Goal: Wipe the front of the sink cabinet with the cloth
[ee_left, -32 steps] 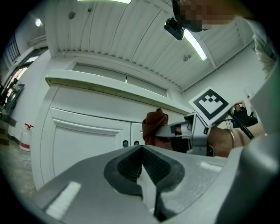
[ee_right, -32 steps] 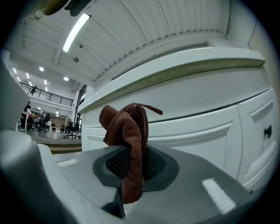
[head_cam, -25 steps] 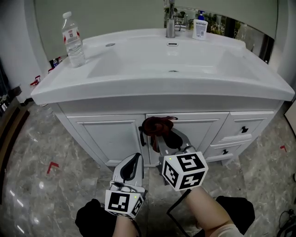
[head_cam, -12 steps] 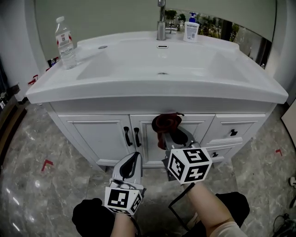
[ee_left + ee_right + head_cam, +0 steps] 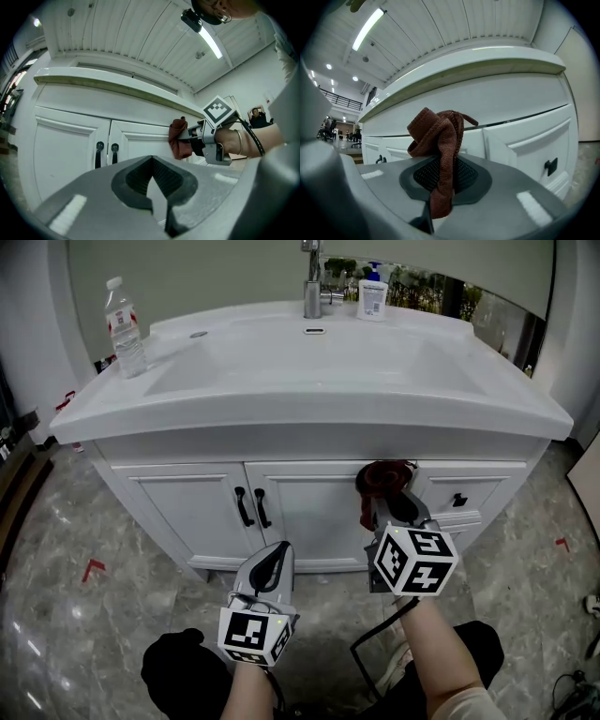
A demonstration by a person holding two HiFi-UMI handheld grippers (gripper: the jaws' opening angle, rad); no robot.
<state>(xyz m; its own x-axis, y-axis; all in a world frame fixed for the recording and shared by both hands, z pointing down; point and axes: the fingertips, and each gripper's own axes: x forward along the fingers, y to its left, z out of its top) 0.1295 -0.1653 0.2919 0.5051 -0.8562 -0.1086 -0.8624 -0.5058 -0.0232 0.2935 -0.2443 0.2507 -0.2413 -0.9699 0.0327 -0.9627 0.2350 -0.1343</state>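
While right tongs [image 5: 387, 508] pinch cloth [image 5: 381, 480] at cabinet front [image 5: 187, 504], left tongs [image 5: 274, 564] (pressed together, empty) hover lower.

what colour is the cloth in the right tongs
Reddish brown cloth, clearest in the right gripper view.

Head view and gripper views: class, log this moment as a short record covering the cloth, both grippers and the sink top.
cloth: dark red, bunched, up against the cabinet front, right of the door handles
right gripper: shut on the cloth
left gripper: shut, nothing in it, held low and short of the cabinet
sink top: water bottle at left, faucet and pump bottle at back
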